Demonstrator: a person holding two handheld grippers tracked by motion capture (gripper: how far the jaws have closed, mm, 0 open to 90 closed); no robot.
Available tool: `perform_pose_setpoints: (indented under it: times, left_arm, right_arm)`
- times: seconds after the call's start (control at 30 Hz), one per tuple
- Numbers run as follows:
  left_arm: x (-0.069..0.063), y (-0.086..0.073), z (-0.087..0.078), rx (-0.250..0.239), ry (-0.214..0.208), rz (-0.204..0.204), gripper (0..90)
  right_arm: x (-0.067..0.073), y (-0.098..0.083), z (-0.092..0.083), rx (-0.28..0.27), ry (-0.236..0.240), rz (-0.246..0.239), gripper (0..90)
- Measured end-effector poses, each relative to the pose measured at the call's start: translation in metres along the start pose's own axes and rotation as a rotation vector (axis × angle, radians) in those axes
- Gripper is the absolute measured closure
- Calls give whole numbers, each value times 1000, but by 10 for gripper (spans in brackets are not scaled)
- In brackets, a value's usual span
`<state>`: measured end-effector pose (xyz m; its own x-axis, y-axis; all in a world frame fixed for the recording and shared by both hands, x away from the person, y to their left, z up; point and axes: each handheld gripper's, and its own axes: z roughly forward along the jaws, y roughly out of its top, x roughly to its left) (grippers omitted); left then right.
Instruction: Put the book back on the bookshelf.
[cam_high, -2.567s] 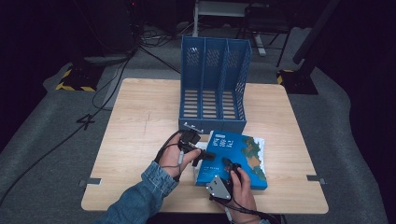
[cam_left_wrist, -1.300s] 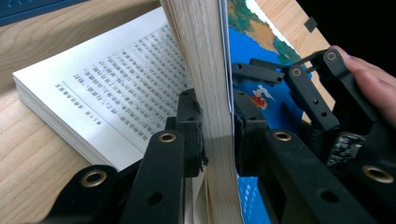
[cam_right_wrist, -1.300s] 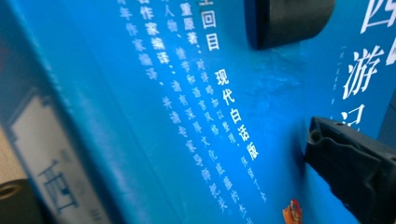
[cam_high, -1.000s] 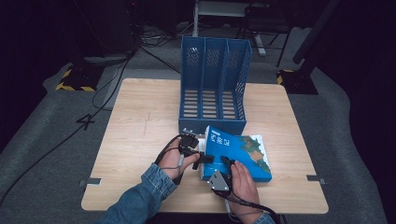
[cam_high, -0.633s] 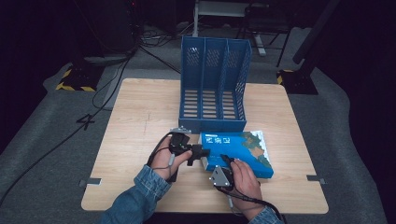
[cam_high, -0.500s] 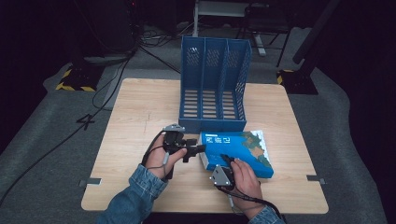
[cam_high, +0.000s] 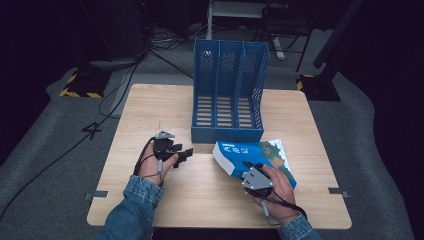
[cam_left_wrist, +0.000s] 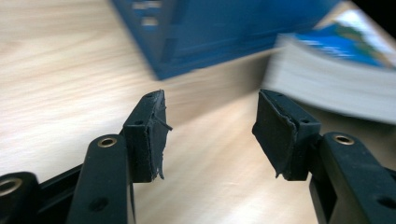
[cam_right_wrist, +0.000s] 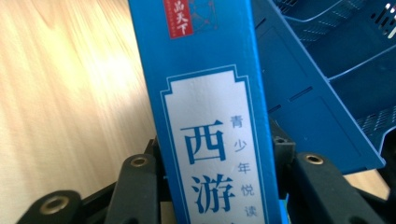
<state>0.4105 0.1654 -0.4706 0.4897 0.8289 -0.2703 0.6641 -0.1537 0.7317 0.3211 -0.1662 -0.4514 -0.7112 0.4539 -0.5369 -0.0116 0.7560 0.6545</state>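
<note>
A thick blue book (cam_high: 250, 156) with a picture cover lies tilted on the table, its left end lifted. My right gripper (cam_high: 248, 168) is shut on it near its spine; the right gripper view shows the blue spine (cam_right_wrist: 210, 116) with white label and Chinese characters clamped between the jaws. My left gripper (cam_high: 185, 154) hovers over the table left of the book, open, nothing between its pads (cam_left_wrist: 144, 135). The book's page edge (cam_left_wrist: 327, 88) lies ahead to its right. A blue three-slot file rack (cam_high: 227, 95) stands behind the book.
The wooden table (cam_high: 150, 115) has bare room left of the rack and along the front. The rack's front lip (cam_left_wrist: 205, 56) is close ahead of the left gripper. Cables and dark stands sit on the floor beyond the table.
My left gripper let go of the book and drew back to the left, open. The right gripper kept its hold while the book's left end lifted off the table.
</note>
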Motion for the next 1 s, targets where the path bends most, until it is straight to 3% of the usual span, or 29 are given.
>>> perform_pose_setpoints:
  times: [0.03, 0.1, 0.2, 0.27, 0.4, 0.57, 1.0]
  left_arm:
    - [4, -2, 2, 7, 46, 25, 437]
    - [11, -4, 4, 22, 77, 35, 433]
    - [18, -7, 8, 38, 92, 40, 424]
    - [22, -10, 12, 58, 82, 21, 435]
    - [29, -13, 16, 76, 106, 50, 432]
    - [30, -14, 18, 54, 55, 25, 400]
    - [34, -15, 20, 22, 30, 29, 370]
  right_arm:
    - [-3, 1, -5, -9, 15, 24, 594]
    - [-8, 3, -14, -33, 37, 66, 596]
    - [-15, 4, -23, -66, 62, 118, 599]
    - [-19, 4, -29, -82, 81, 151, 601]
    - [-30, 5, -42, -133, 137, 244, 606]
    - [-48, -1, -59, -235, 193, 362, 610]
    - [-76, -5, -89, -374, 278, 515, 617]
